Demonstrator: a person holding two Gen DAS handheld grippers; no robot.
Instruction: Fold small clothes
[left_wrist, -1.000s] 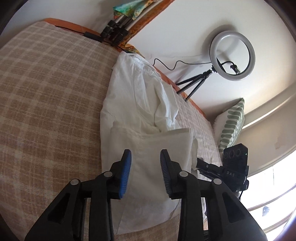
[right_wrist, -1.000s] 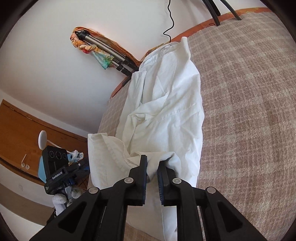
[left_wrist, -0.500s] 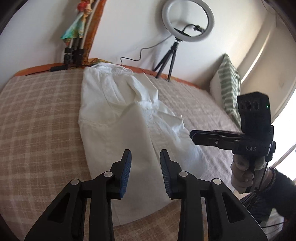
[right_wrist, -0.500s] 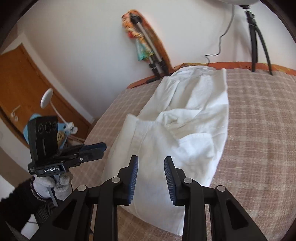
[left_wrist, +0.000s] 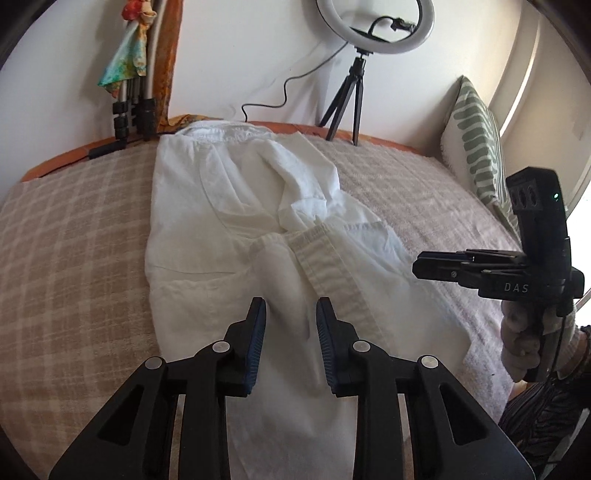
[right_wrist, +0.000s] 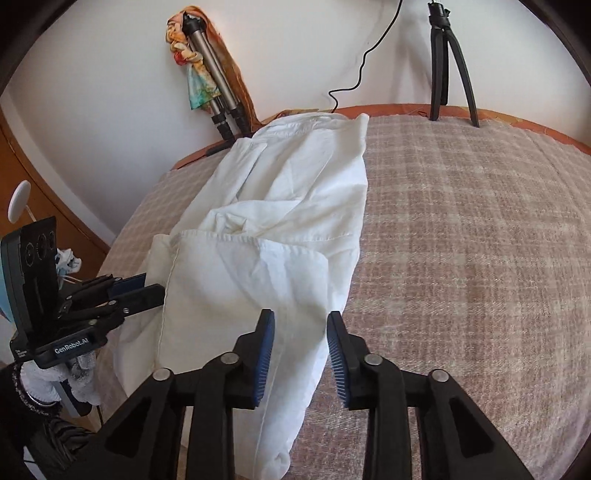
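A white garment (left_wrist: 221, 221) lies lengthwise on the plaid bed cover (left_wrist: 74, 258), with its ribbed waistband (left_wrist: 325, 258) folded over towards me. My left gripper (left_wrist: 290, 325) hovers over the garment's near part, open, with nothing between its pads. In the right wrist view the garment (right_wrist: 277, 221) shows a folded layer on top. My right gripper (right_wrist: 301, 328) hangs above the garment's near right edge; its jaws are opening and no cloth is between them. Each gripper also shows from the side in the other's view: the right gripper (left_wrist: 480, 271) and the left gripper (right_wrist: 136, 291).
A ring light on a tripod (left_wrist: 373, 29) stands at the bed's far edge, a striped pillow (left_wrist: 476, 147) at the far right. A folded tripod with a colourful cloth (left_wrist: 136, 74) leans on the wall. A gloved hand (left_wrist: 517, 332) holds the right gripper. A wooden door (right_wrist: 37, 184) lies left.
My right gripper was shut on a fold of the white garment and has let it go; the fold now lies flat. Both views have rolled level, and the left gripper shifted across the garment.
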